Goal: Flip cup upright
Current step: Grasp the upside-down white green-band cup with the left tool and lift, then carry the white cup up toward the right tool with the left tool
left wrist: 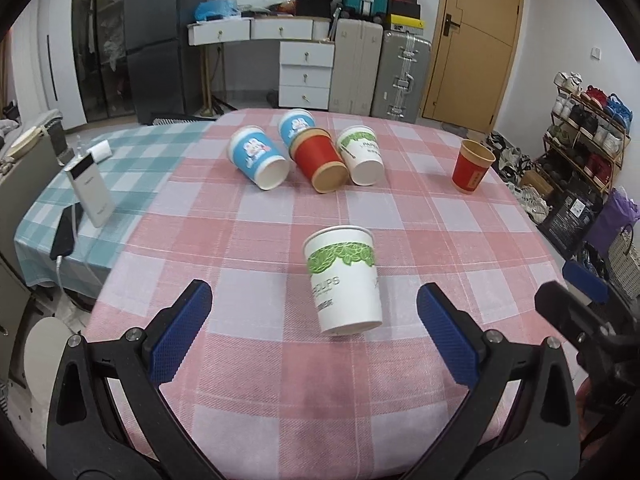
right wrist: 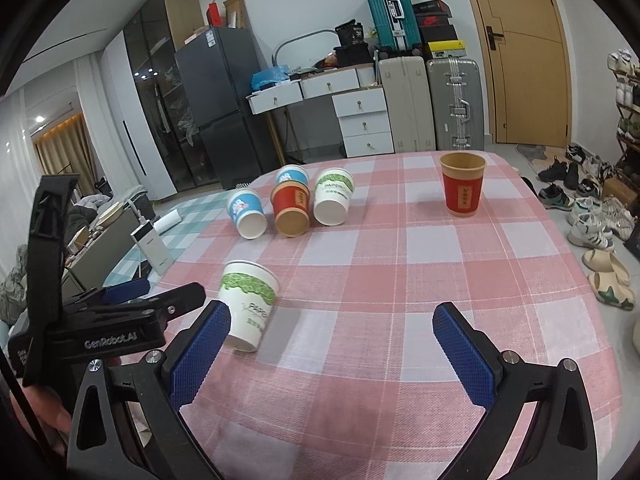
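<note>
The table (left wrist: pixel 248 380) under its pink checked cloth fills most of what I see, and on it the thing that matters sits close in front of me: a white cup with a green leaf band (left wrist: pixel 343 280), standing mouth up between and just ahead of my left gripper (left wrist: pixel 314 330), its long axis near vertical with a slight lean. My left gripper's jaws are spread wide and grip nothing; the cup is apart from both pads. My right gripper (right wrist: pixel 332 346) is just as wide and empty, and from its side the same cup (right wrist: pixel 249 304) lies off to the left, close by its left pad, so the left gripper is the better placed of the two. I judge this cup done or nearly so. Farther back lies a cluster of tipped cups, mouths toward me: a blue cup (left wrist: pixel 258 158), a second blue cup (left wrist: pixel 296 126) behind it, a red cup (left wrist: pixel 319 160) and another white cup (left wrist: pixel 360 156), all apparently empty inside. Well to the right a red cup with a brown rim (left wrist: pixel 472 166) stands upright; I cannot see into it.
</note>
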`<state>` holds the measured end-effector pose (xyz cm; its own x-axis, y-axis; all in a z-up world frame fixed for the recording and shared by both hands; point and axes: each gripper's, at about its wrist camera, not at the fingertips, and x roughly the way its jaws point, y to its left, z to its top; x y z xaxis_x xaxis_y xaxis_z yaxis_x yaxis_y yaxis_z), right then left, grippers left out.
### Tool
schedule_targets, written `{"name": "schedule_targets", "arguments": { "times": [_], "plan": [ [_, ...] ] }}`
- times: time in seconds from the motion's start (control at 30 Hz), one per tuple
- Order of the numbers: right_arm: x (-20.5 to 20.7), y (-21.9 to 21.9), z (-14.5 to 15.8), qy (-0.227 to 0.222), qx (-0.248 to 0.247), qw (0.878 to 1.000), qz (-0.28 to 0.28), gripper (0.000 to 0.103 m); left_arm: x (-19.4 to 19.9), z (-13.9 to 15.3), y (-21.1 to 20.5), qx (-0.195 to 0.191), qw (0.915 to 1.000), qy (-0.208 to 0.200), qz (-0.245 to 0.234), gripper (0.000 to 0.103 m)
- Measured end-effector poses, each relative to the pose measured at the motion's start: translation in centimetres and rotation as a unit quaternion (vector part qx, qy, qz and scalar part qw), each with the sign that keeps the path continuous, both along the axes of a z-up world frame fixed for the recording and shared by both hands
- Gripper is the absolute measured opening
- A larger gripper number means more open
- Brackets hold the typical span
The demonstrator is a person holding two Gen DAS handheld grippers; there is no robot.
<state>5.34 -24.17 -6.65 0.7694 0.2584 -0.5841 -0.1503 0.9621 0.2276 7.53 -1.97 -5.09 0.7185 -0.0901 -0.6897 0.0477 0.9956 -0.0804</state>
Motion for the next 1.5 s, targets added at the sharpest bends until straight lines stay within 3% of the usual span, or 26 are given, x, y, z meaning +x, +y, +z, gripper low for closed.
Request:
{"name": "schedule_targets", "arguments": {
  "times": [0.47,0.53,0.6,0.8,0.93,1.27,1.37,1.5],
  "plan": [
    [3.8,-2.2,-2.8,0.037,0.014,0.999,-0.008,0.103,11.3,-6.2,-2.7,0.01,0.9934,0.111,-0.028,0.1],
    [4.0,-2.1,-3.0,0.037,0.014,0.999,-0.006,0.103,12.2,-7.0,-3.0,0.019,0.9905,0.129,-0.044,0.084],
    [4.1,-2.0,-3.0,0.038,0.016,0.999,-0.005,0.103,12.9,-8.1,-3.0,0.012,0.9858,0.157,-0.059,0.062],
    [3.9,-1.6,-2.5,0.036,0.018,0.999,-0.003,0.103,13.7,-8.7,-2.4,-0.033,0.982,0.166,-0.083,0.056],
    [3.4,-1.3,-1.5,0.026,0.017,1.0,-0.003,0.103,13.7,-6.7,-2.7,-0.04,0.9812,0.159,-0.103,0.056],
    [1.7,1.0,0.4,0.006,0.017,1.0,0.012,0.103,8.9,5.1,0.6,-0.059,0.9871,0.085,-0.122,0.056],
    [1.1,2.0,0.7,0.001,0.013,1.0,0.022,0.103,6.1,6.8,2.6,-0.059,0.9875,0.079,-0.123,0.057],
    [0.3,3.2,0.5,0.005,0.009,0.999,0.031,0.103,2.1,6.5,4.5,-0.069,0.9879,0.082,-0.112,0.057]
  ]
}}
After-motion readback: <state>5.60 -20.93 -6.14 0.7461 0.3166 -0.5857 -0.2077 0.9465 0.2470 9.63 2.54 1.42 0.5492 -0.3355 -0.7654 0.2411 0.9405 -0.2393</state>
